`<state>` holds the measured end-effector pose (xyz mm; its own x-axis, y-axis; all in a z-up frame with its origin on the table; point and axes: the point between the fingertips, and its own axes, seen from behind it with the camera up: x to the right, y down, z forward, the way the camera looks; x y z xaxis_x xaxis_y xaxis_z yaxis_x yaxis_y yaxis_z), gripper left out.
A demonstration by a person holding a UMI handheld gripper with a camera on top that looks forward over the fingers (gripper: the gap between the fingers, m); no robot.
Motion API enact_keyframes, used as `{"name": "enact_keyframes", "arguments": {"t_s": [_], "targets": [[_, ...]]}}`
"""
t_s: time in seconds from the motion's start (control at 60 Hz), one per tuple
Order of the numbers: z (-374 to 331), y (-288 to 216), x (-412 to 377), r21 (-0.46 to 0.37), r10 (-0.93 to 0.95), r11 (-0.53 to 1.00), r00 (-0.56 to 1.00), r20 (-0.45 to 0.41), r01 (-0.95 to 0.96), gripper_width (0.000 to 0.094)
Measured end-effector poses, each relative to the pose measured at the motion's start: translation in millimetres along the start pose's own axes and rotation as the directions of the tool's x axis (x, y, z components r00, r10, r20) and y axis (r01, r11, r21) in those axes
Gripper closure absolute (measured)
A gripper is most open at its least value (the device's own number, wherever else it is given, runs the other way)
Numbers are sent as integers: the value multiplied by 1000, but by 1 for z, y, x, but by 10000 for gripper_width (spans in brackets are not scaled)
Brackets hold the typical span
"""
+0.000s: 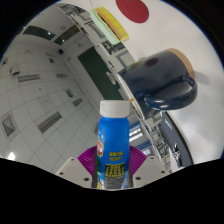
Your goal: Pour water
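Gripper clamps blue bottle — tilted beside dark mug.

Blue bottle — tilted toward dark mug

Glossy plastic bottle with smooth white cap; glazed dark mug.

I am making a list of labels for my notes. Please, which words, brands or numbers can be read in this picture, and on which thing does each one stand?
Blue bottle, between the fingers of the claw: yellow print on its label, too small and blurred to read.
Yellow tag on the surface beyond the dark mug: any print is too small to read.
Red round sign: no text visible.
No word or number can be read with certainty.
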<state>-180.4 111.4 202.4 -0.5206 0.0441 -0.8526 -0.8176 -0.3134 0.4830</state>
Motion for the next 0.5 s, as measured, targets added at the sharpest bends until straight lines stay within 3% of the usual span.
{"name": "enact_keyframes", "arguments": {"t_s": [0.217,0.25,0.317,0.35,0.4,0.45,0.5], "targets": [[-12,15,-7,6,-6,1000,1000,-23,6,536],[-41,23,-10,-15,-23,1000,999,-31,23,536],[-29,65,-10,-87,-119,990,991,-62,113,536],[-34,87,-22,-153,-202,969,979,-35,194,536],[-53,100,-51,-231,-374,896,924,72,381,535],[-70,116,-91,-191,-575,782,805,147,594,535],[-83,104,-126,-86,-783,583,587,205,808,534]]}}
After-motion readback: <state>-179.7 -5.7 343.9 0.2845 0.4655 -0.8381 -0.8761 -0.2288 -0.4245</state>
